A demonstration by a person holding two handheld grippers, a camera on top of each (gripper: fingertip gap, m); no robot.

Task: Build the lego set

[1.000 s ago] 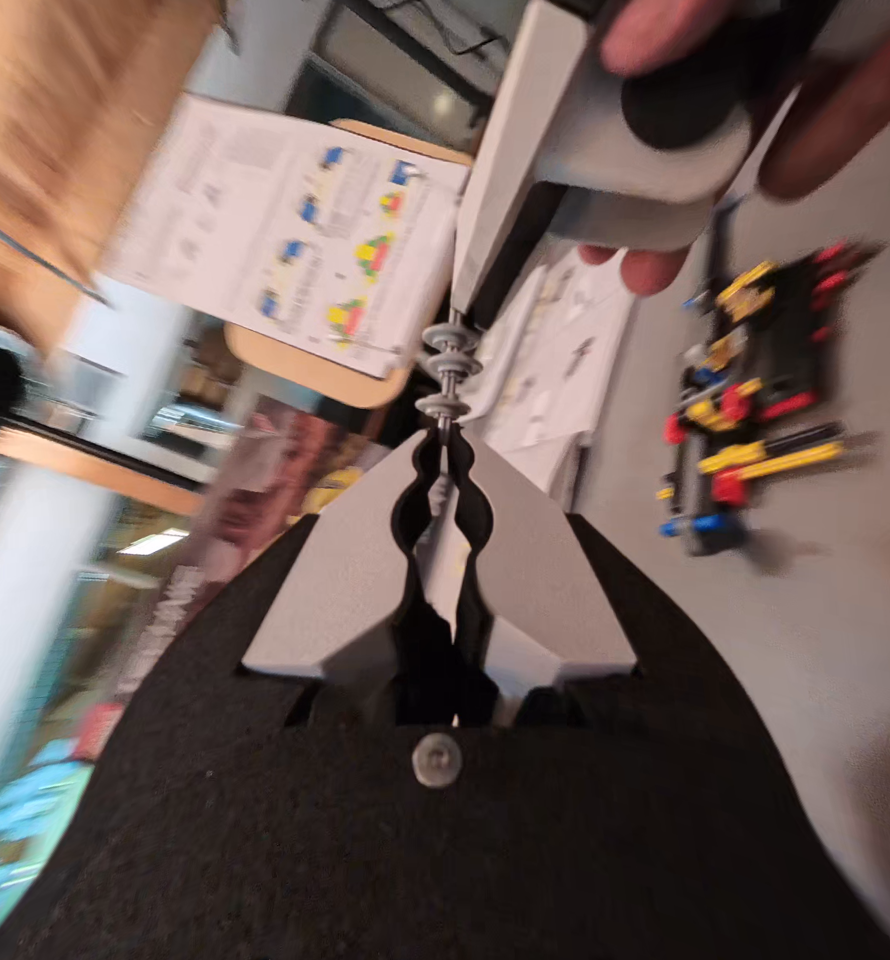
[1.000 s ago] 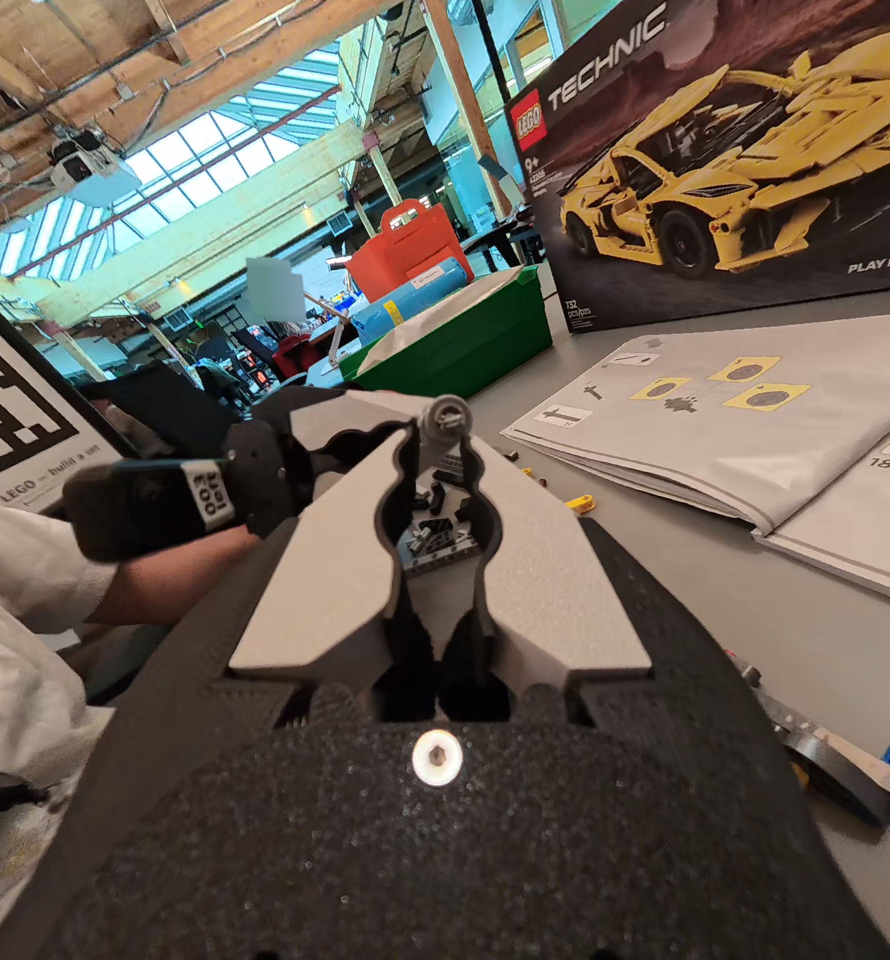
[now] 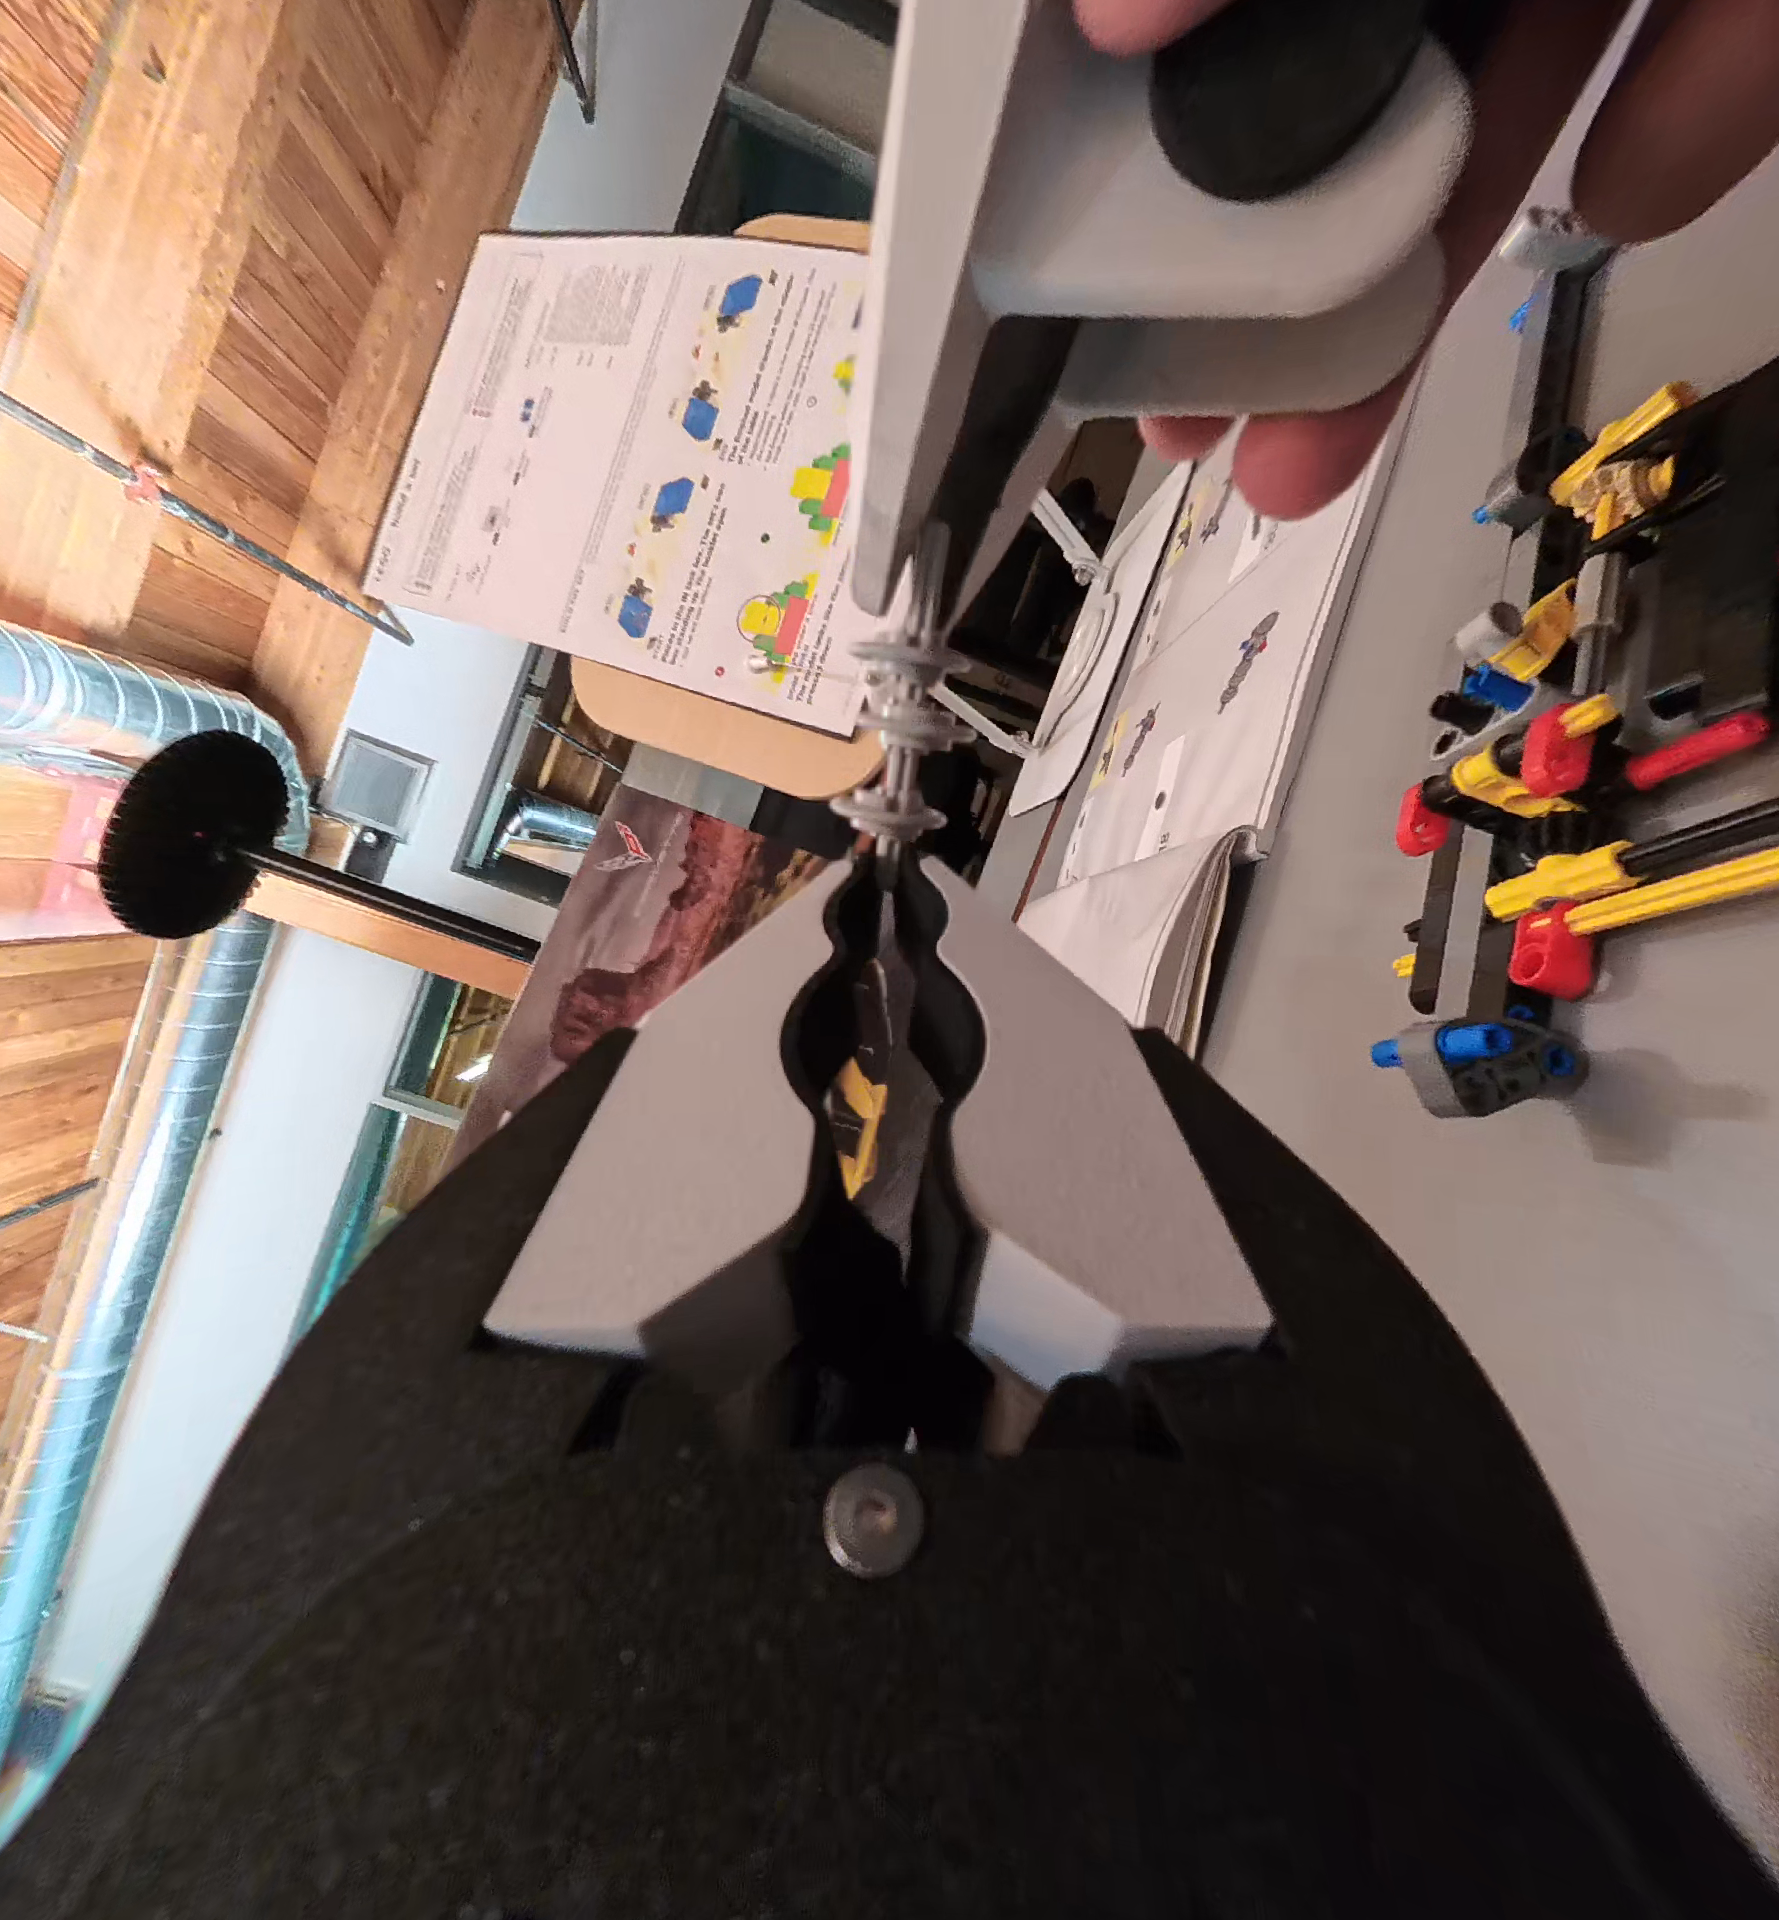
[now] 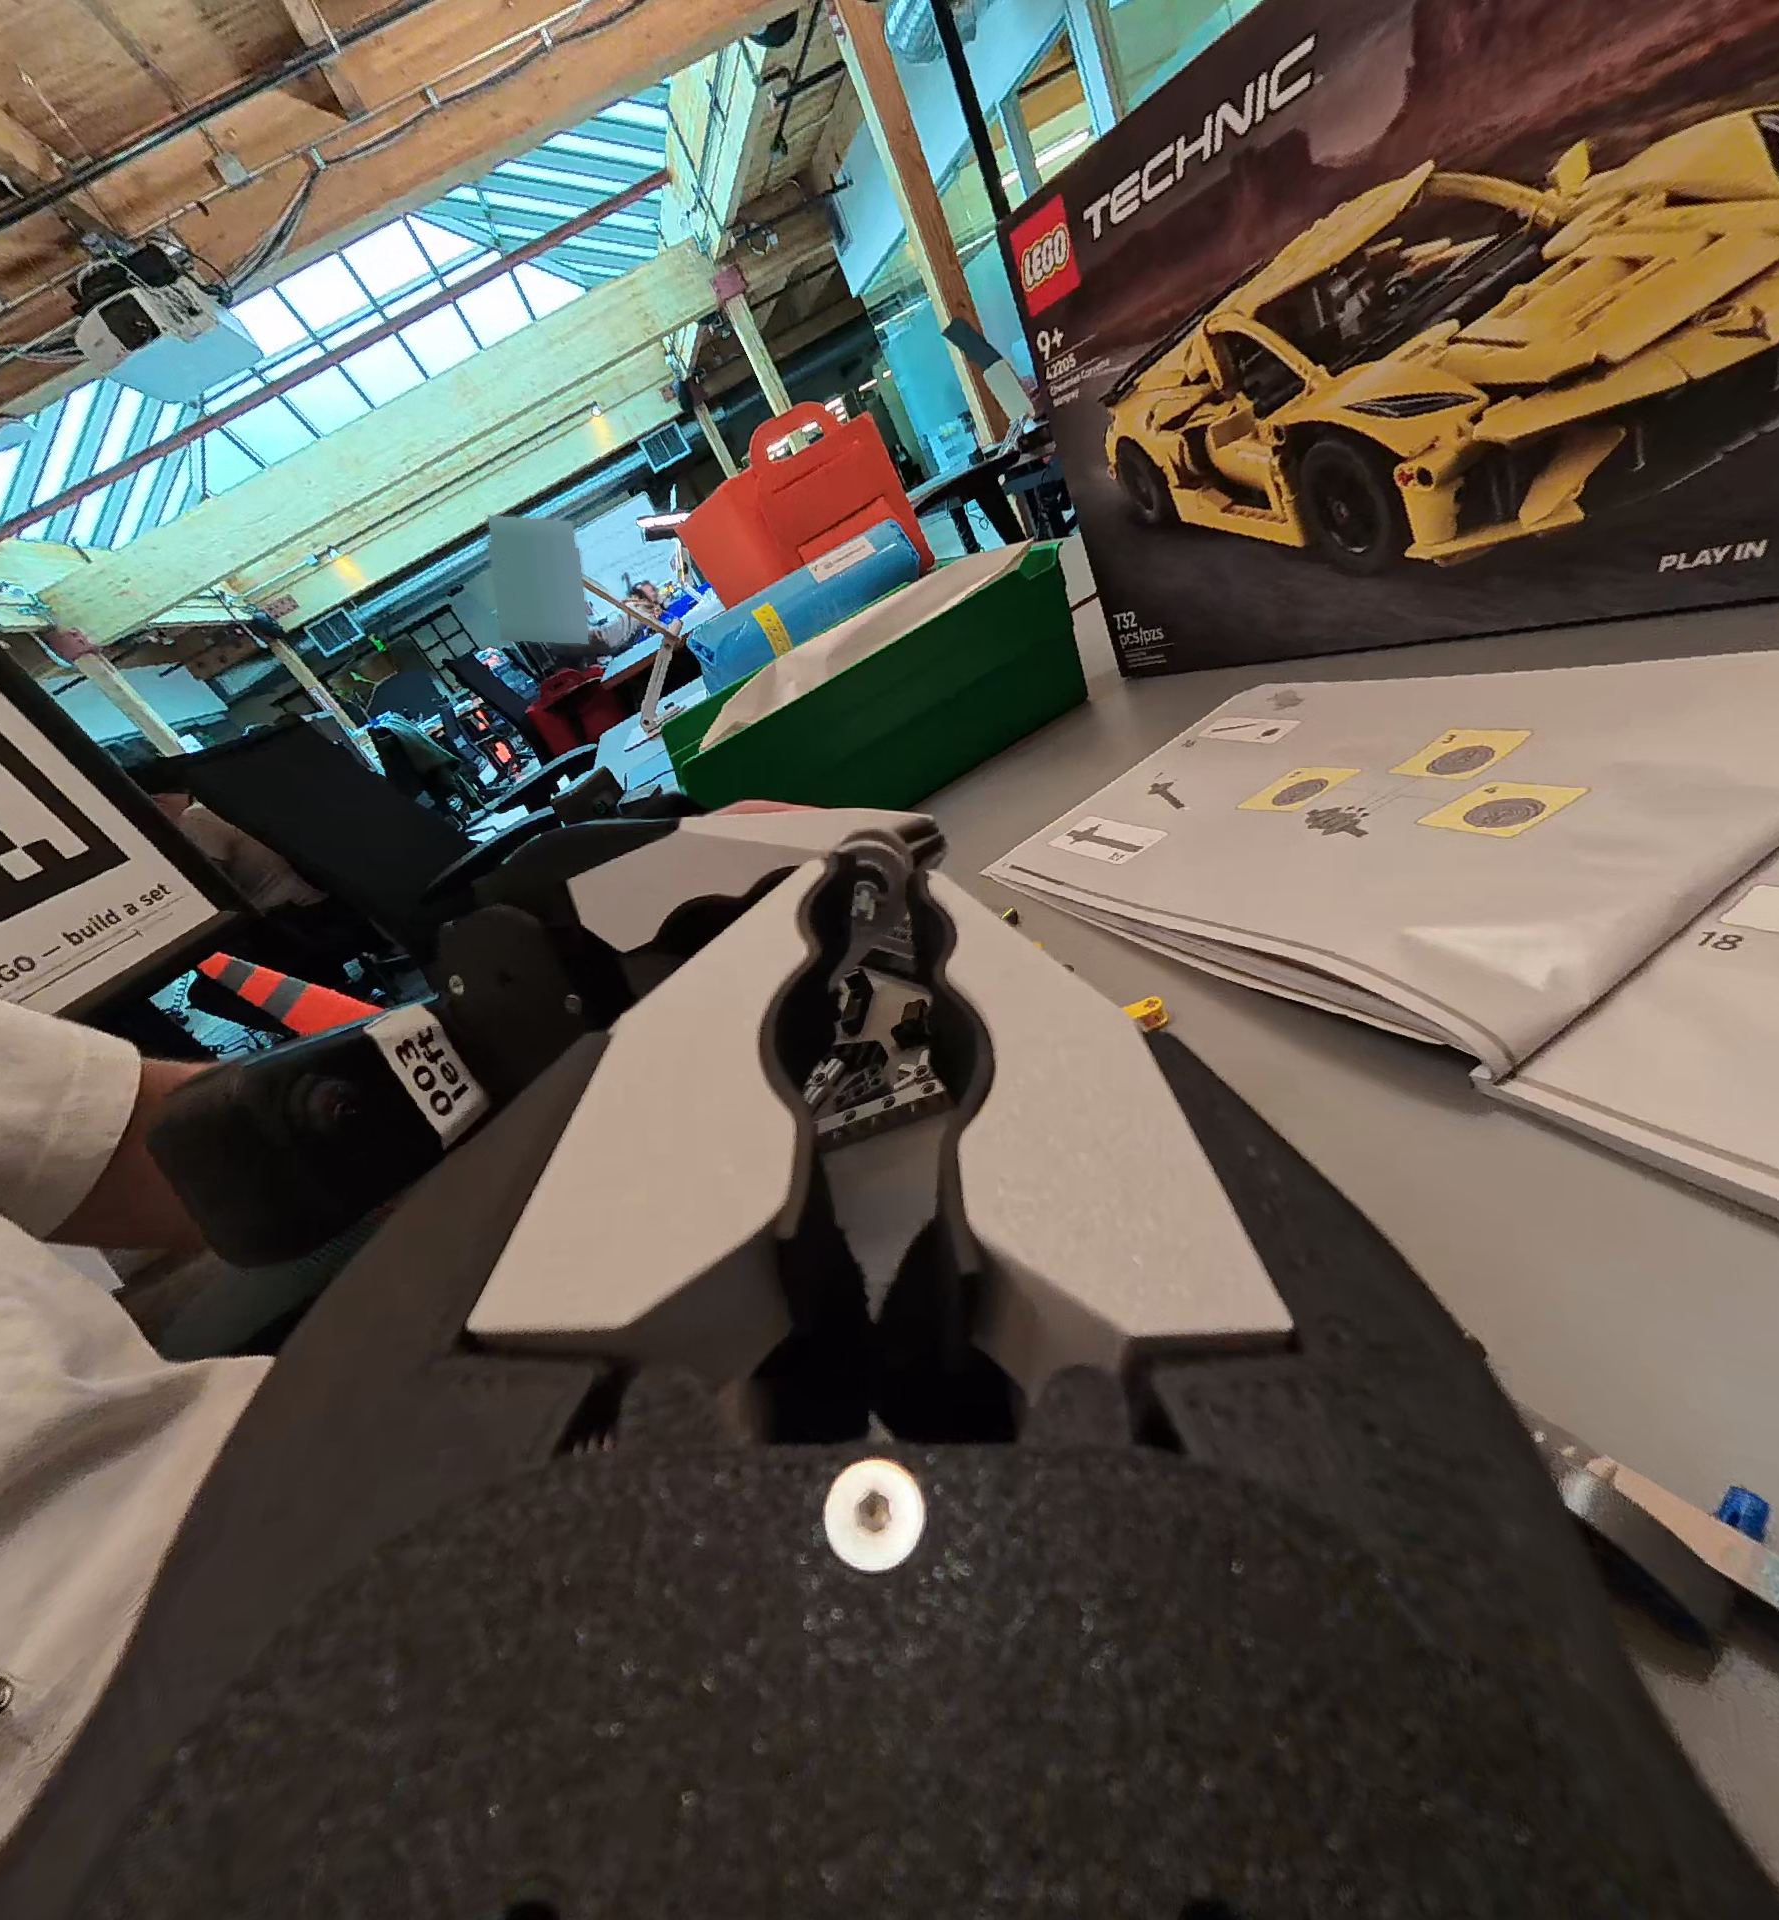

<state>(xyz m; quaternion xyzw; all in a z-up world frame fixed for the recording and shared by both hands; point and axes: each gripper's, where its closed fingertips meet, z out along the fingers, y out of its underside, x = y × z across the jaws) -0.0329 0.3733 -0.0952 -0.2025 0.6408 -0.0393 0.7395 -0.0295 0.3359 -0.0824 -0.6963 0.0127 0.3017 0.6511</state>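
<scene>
A grey axle with three grey discs (image 3: 900,727) is held in the air between both grippers. My left gripper (image 3: 890,868) is shut on its near end. My right gripper (image 3: 911,582) comes in from above, held by a hand, and is shut on the far end. In the right wrist view my right gripper (image 4: 880,883) is shut on the grey axle's end (image 4: 877,860), with the left gripper (image 4: 552,997) just beyond it. The partly built black, yellow and red model (image 3: 1643,675) lies on the grey table at the right.
An open instruction booklet (image 4: 1436,862) lies on the table in front of the set's box (image 4: 1436,343) and a green bin (image 4: 895,686). A small grey piece with blue pins (image 3: 1477,1070) lies near the model. A printed sheet on a clipboard (image 3: 636,468) stands behind. Across from one pair of fingers to the other is roughly 5 centimetres.
Both grippers have turned and shifted a little while still holding the axle between them. The left wrist view was blurred and is now sharp.
</scene>
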